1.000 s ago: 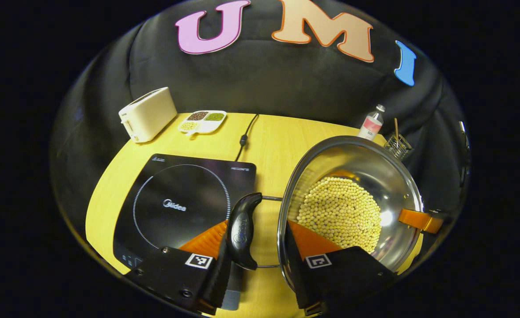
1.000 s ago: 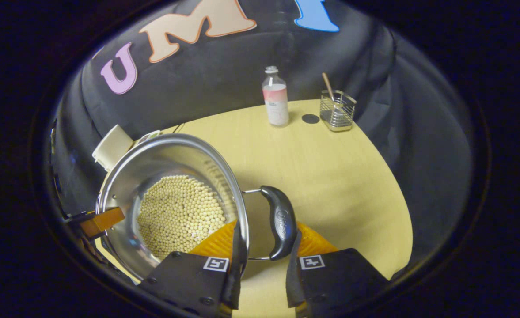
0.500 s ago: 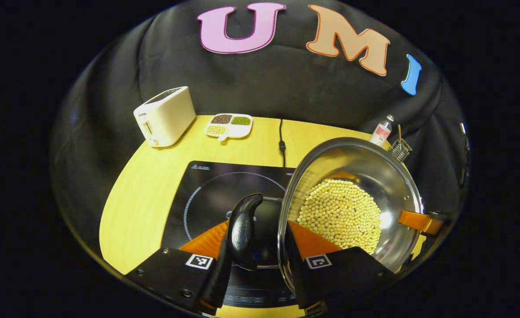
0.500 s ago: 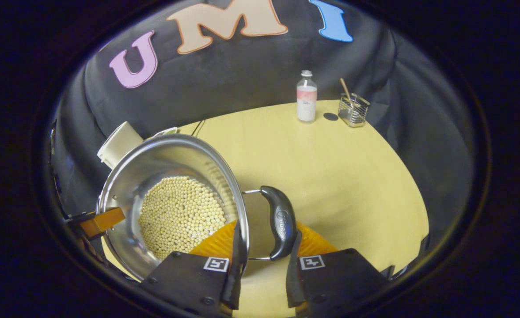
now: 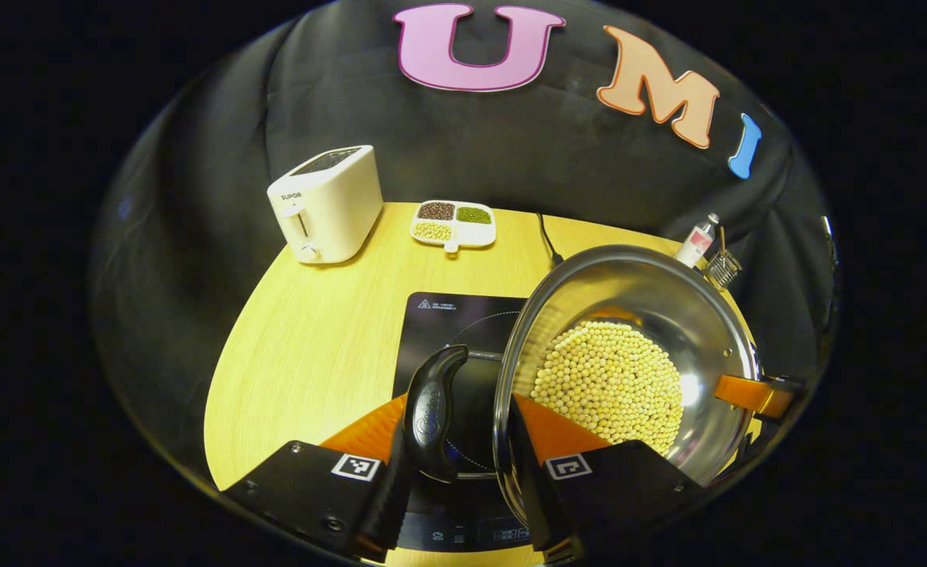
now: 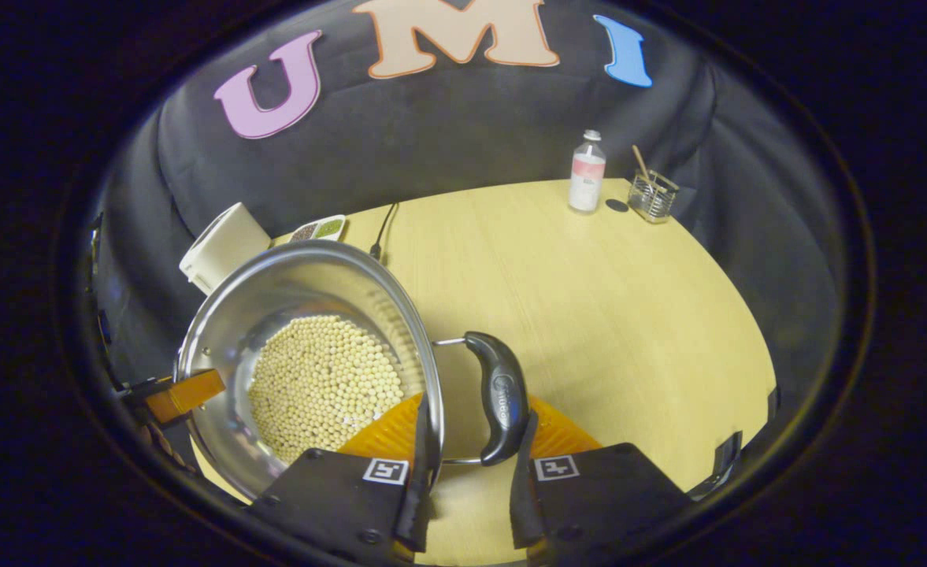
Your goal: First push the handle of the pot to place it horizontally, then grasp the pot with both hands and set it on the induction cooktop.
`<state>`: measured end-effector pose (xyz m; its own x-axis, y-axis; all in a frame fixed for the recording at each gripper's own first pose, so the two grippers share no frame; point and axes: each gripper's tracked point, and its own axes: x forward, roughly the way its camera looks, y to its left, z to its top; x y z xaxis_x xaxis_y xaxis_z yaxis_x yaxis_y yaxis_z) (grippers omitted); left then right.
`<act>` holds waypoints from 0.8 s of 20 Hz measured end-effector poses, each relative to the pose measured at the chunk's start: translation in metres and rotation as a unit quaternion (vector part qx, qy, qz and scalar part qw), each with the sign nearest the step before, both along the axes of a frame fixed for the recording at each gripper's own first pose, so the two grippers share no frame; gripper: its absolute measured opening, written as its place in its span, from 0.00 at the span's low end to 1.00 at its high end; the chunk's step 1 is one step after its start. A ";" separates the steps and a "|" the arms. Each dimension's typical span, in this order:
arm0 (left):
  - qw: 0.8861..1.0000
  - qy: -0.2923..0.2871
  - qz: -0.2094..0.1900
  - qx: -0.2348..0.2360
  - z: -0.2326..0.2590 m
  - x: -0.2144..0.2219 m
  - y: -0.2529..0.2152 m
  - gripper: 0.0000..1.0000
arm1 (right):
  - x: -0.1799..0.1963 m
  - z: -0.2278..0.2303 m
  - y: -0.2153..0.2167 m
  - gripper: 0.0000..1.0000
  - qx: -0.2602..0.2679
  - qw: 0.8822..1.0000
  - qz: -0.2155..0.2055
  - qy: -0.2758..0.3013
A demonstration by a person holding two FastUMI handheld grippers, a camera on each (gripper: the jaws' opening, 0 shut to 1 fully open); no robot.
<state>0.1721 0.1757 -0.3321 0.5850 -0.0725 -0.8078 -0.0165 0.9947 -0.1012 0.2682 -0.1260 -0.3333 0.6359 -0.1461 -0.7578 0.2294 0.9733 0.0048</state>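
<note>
Pot point(image 5: 628, 346) of pale beans is seen in the left gripper view above the induction cooktop point(image 5: 447, 331); its black side handle point(image 5: 431, 413) is clamped between the closed-in fingers of the left gripper point(image 5: 463, 465). "SUPOR" is printed on the toaster point(image 5: 325, 205) by the table's far edge point(image 5: 400, 209). In the right gripper view, the opposite handle point(image 6: 498, 398) is pinched by the right gripper point(image 6: 467, 465), held low and level; a bottle point(image 6: 587, 172) stands near the far edge.

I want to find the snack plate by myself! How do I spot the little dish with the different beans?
Look at the yellow table, along its far edge by the black cloth. Right of the white toaster sits a small white divided dish. Nothing else there holds separate dark, green and pale piles in compartments.
</note>
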 end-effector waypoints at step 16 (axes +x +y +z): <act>0.999 0.028 -0.001 0.028 -0.033 0.014 0.048 0.61 | 0.011 0.005 -0.003 0.43 0.021 0.999 0.025 0.032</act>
<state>0.1865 0.2233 -0.3651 0.5379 -0.0278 -0.8426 -0.0190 0.9988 -0.0451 0.2788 -0.1292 -0.3285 0.5924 -0.0828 -0.8014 0.1807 0.9830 0.0320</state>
